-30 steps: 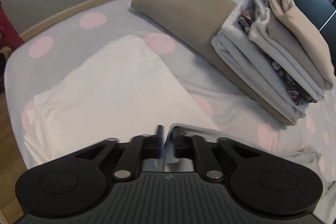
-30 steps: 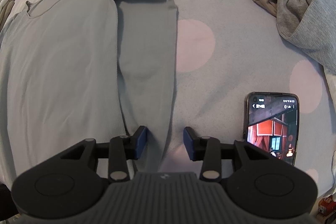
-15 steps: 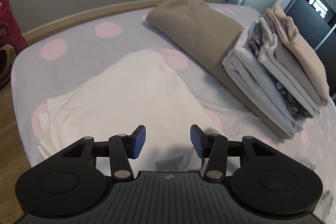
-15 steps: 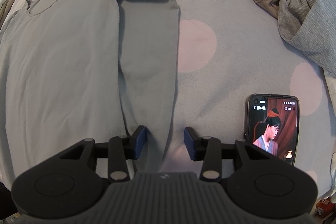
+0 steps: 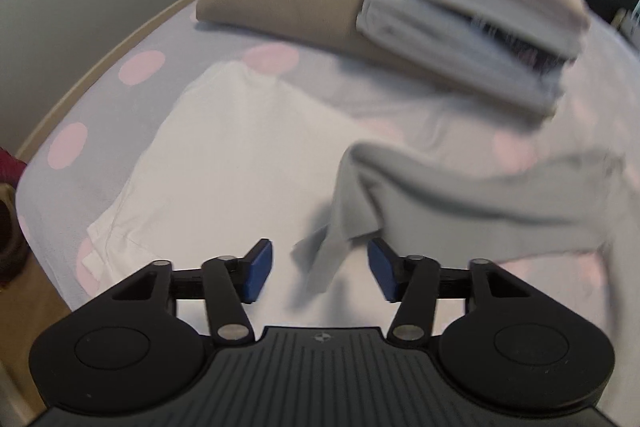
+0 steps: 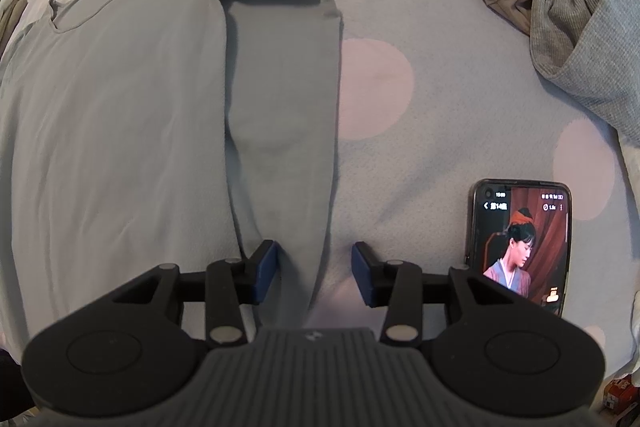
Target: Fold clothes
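Grey long-sleeved top (image 6: 120,115) lies flat on the dotted bedsheet (image 6: 420,7), one sleeve folded along its body. The right gripper (image 6: 314,273) stands part-open astride that sleeve's end, pads clear of it. The left gripper (image 5: 318,271) is likewise part-open, the other sleeve (image 5: 440,195) blurred between its jaws, over a white garment (image 5: 240,163). Near the sheet's edge sits a phone (image 6: 520,243); folded clothes (image 5: 472,7) are stacked beyond.
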The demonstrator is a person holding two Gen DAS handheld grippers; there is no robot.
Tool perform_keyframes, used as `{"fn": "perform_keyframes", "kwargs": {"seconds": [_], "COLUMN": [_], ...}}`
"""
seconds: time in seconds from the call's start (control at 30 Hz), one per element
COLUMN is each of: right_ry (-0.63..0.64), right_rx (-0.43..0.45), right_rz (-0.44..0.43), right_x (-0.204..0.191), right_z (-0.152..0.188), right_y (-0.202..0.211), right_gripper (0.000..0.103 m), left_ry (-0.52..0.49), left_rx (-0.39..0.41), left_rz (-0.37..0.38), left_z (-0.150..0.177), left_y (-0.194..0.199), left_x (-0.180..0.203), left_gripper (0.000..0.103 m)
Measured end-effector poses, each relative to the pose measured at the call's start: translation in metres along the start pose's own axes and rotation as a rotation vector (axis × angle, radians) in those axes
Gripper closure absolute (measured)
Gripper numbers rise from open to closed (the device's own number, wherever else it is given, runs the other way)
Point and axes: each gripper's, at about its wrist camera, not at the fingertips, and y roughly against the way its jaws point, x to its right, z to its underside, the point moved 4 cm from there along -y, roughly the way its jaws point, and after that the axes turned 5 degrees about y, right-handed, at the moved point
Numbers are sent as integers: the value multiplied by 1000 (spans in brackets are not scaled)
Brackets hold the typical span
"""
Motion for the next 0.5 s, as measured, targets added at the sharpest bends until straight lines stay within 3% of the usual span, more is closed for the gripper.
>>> {"fn": "perform_keyframes", "kwargs": {"seconds": [0.07,0.17,0.23,0.37,0.5], "right_ry": [1,4,3,5,1], "right_rx": [0,-1,-1,-2,3], "right_rz": [1,2,2,4,-4], "right_x": [0,2,2,3,7], "right_z": [0,5,5,5,5], "right_y": [0,3,4,5,4], "right_gripper": [57,56,56,56,56], "left_ry": [8,39,75,145,107], "left_rx": [-24,7,46,20,-32], "left_rz": [-23,4,47,202,217], "left_z": [4,2,-7,-23,-35], "left_y": [-10,-3,13,42,61], "left_x": [-6,-12,-12,-6,-6], "left_gripper": [80,95,99,100,101]}}
